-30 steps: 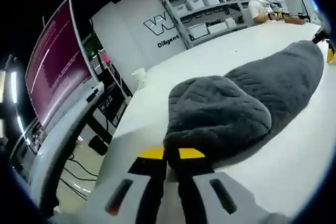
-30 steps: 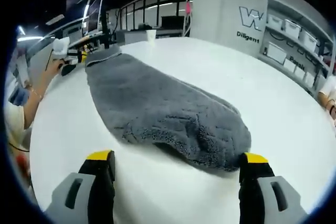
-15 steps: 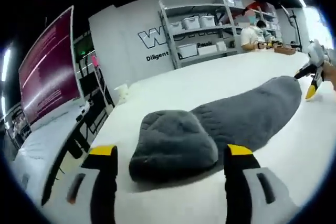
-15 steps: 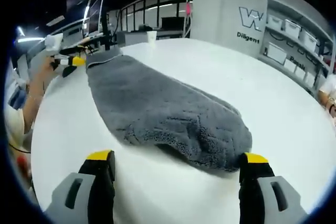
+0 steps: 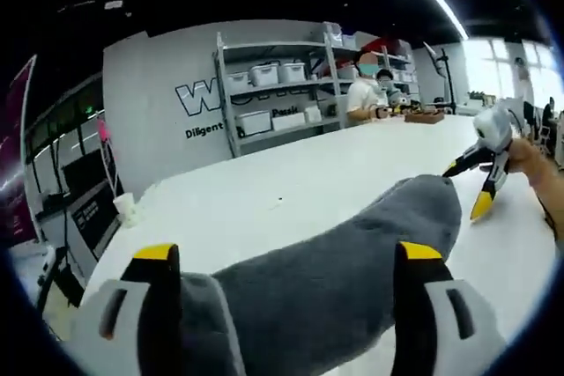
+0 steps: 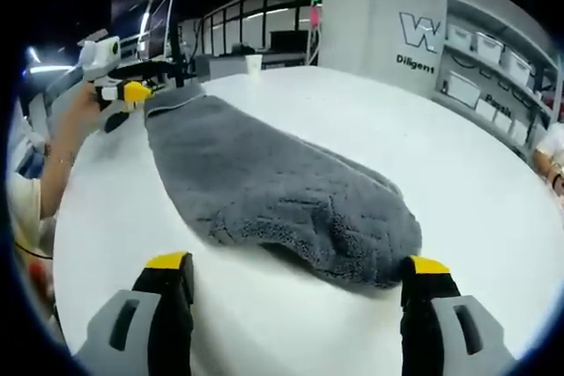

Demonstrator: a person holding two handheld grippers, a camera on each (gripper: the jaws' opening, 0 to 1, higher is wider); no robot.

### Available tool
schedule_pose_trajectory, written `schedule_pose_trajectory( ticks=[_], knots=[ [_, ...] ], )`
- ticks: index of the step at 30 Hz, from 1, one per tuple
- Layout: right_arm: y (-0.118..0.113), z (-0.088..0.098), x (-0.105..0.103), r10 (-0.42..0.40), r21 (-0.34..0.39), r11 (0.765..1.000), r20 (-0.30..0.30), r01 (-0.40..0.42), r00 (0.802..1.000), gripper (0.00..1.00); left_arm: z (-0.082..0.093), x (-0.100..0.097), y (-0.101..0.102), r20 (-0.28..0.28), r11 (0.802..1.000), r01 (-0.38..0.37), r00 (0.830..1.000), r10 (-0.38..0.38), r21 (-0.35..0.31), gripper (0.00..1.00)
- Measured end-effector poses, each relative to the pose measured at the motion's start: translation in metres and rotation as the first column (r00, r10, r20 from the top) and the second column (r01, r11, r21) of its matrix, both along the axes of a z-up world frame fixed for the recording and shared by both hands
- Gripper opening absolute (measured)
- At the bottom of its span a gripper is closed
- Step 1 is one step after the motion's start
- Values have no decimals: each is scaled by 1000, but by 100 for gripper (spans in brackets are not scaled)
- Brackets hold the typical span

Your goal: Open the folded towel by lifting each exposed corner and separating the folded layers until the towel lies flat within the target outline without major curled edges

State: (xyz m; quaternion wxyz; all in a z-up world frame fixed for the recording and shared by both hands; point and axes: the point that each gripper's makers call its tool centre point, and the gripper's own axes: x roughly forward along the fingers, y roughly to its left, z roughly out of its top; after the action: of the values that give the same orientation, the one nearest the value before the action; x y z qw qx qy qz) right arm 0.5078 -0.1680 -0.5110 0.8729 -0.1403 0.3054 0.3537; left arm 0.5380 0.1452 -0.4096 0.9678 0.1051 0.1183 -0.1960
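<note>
A grey towel (image 6: 264, 178) lies as a long, narrow folded strip on the white table (image 6: 423, 147). In the right gripper view its rounded near end sits just beyond my right gripper (image 6: 298, 263), which is open with nothing between its jaws. At the towel's far end a hand holds my left gripper (image 6: 123, 99), just above the table. In the left gripper view the towel (image 5: 335, 261) runs away between the wide-open jaws of my left gripper (image 5: 289, 253). My right gripper (image 5: 465, 189) stands open at the towel's far tip.
A paper cup (image 5: 129, 209) stands near the table's edge, seen as the cup (image 6: 254, 61) in the right gripper view. Shelves with white bins (image 5: 273, 85) line the back wall. A person (image 5: 366, 99) sits at a far table. Desks and monitors (image 6: 159, 28) stand behind the left hand.
My left gripper was shut on the towel's bunched end, then opened and let it go. That end now lies lower and flatter. The left view has tilted up. The right gripper has not moved.
</note>
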Motion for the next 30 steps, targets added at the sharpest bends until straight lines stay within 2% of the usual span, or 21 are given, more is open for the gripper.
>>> schedule_pose_trajectory(
  ticks=[2,4,6,7,9,11,14,15,18,20,25,28,30],
  knots=[
    [-1,0,0,-3,3,1000,0,3,1000,98,-4,10,-14,-7,999,35,999,-35,-19,99],
    [-4,1,0,-12,11,1000,0,12,1000,98,-10,18,-22,9,999,36,999,-36,-23,95],
    [-7,1,1,-28,26,999,-5,28,1000,97,-18,21,-28,22,999,35,999,-35,-16,95],
    [-8,1,2,-31,27,999,-6,31,1000,96,-21,20,-30,15,999,44,999,-44,-17,97],
    [-9,2,2,-41,23,999,-4,41,999,96,-30,13,-40,-17,993,110,994,-111,-40,98],
    [-8,3,2,-37,17,999,3,37,999,96,-40,2,-43,-73,987,141,987,-146,-72,96],
    [-6,3,1,-34,11,999,3,34,999,94,-41,-6,-43,-56,987,146,987,-150,-60,97],
    [-6,3,1,-33,7,999,8,33,999,93,-42,-7,-43,-66,986,158,985,-161,-47,97],
    [-6,2,3,-33,11,999,8,33,999,89,-38,-8,-43,-64,981,168,983,-174,-94,96],
    [-7,0,4,-35,19,999,6,35,999,84,-35,-10,-40,-59,981,164,984,-171,-107,95],
    [-6,-6,5,-17,-2,1000,15,17,1000,72,-29,-11,-37,-37,984,153,987,-157,-92,95],
    [-7,-2,10,-39,34,999,33,38,999,55,-28,-11,-38,-33,982,156,987,-160,-105,94],
    [-8,1,14,-54,62,997,54,51,997,37,-28,-11,-37,-33,984,151,987,-155,-98,94]
  ],
)
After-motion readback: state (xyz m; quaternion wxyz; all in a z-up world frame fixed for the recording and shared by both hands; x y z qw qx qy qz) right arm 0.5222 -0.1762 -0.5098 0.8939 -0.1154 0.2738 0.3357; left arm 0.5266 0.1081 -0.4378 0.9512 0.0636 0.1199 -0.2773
